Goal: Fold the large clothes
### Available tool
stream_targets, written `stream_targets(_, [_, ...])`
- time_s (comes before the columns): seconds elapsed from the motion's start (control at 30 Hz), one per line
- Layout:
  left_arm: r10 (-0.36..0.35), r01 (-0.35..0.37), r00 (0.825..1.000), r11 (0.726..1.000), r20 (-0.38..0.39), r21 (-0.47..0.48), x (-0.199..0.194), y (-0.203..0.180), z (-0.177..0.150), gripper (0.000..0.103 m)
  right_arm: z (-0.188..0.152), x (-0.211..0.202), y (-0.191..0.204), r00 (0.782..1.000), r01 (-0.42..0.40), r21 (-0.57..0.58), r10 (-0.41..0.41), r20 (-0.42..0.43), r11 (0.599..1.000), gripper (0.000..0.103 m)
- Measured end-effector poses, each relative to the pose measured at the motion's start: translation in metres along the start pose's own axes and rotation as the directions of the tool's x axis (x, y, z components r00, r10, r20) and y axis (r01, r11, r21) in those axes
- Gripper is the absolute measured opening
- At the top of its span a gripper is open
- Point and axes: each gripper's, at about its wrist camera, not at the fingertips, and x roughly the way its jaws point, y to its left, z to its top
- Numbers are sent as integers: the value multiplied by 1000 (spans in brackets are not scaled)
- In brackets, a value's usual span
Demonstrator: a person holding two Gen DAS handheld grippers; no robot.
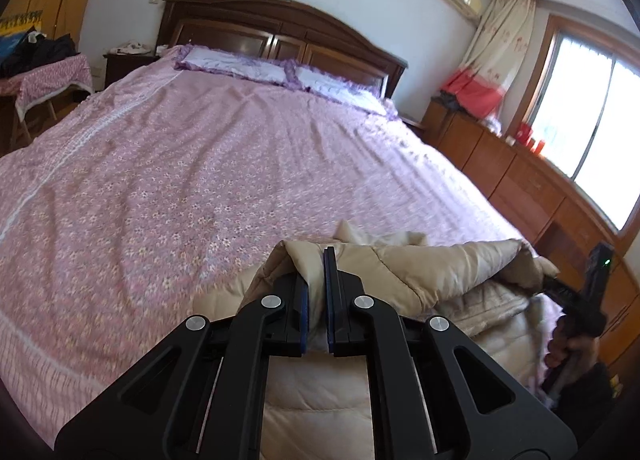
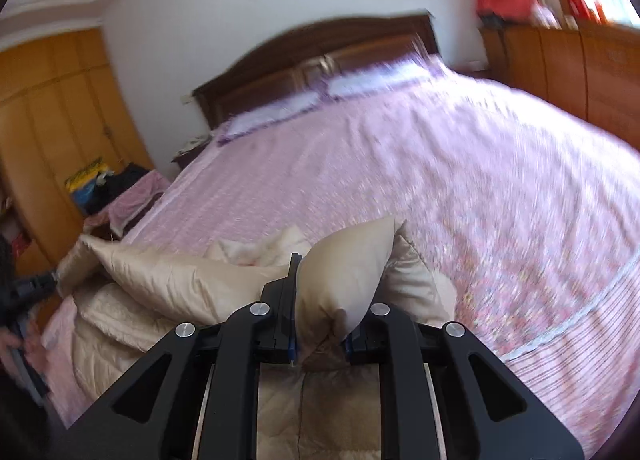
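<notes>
The left black two-finger gripper (image 1: 317, 280) was clamped on a raised fold of the beige quilted padded coat (image 1: 400, 272), cloth pinched between its blue-lined pads. The right black two-finger gripper (image 2: 320, 300) was likewise closed on a puffy fold of the same coat (image 2: 344, 280), which bulged up between its fingers. In the left wrist view the right gripper (image 1: 576, 292) showed at the far right, held in a hand (image 1: 560, 348) and meeting the coat's lifted edge. The coat lay bunched at the foot edge of the bed, its upper layer held up between both grippers. Beyond it stretched the pink floral bedspread (image 1: 200, 164), bare up to two white pillows with purple frills (image 1: 256, 64) against the dark wooden headboard (image 1: 280, 28). The right wrist view was blurred.
</notes>
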Motion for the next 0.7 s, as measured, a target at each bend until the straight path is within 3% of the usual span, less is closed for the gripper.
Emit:
stream_targets(0.1, [7,-9,999,999,-41,-33,30,9,3,7,5,21,-9,999,22,57,-20,-32,998,18])
stream_targets(0.33, [-30,5,994,970,-104,-242,75,48,3,8,22,59,-8,997,57,86,-52,-60,995,19])
stream_targets(0.47, [-9,-28,990,966,-141,-257,95,56,-13,9,14,75,-3,992,112,36,-110,-55,993,22])
stream_targets(0.6, [-31,-18,988,949,-150,-315,111,67,-29,12,-5,91,-13,991,126,53,-124,-45,991,27])
stream_targets(0.7, [3,-44,989,961,-149,-273,112,58,-32,12,-12,94,-19,993,114,65,-113,-27,991,28])
